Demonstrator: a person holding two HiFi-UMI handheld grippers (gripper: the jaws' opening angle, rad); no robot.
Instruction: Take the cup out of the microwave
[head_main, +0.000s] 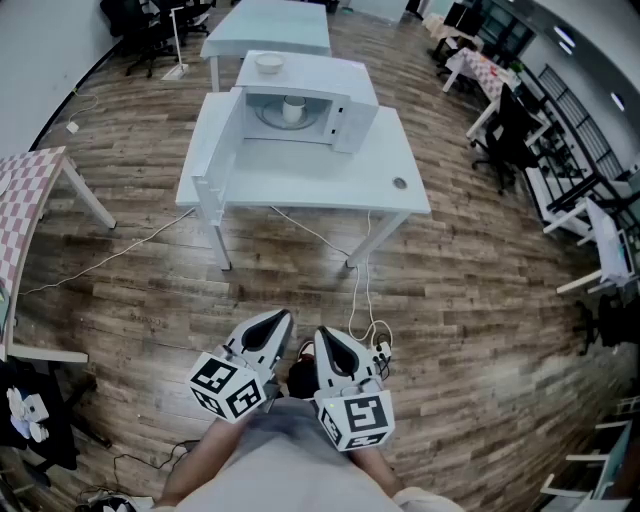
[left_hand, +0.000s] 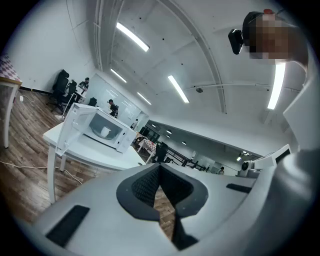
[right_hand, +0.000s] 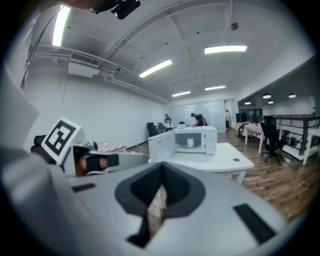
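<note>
White cylindrical cup (head_main: 293, 108) in boxy open microwave (head_main: 356, 122), twelve o'clock; left gripper (head_main: 275, 321) and right gripper (head_main: 328, 339) at six o'clock, side by side, clenched empty.

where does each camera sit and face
head view: on the person's head, steeply down; left gripper, right gripper below, table and open microwave ahead.
left gripper view: on the left gripper, along its shut jaws, microwave at left.
right gripper view: on the right gripper, along its shut jaws toward the microwave; left gripper at left.
shared: the cup inside the microwave.

Side by side — left hand-held gripper (head_main: 278, 320) and right hand-held gripper (head_main: 326, 336), jaws together, empty.
</note>
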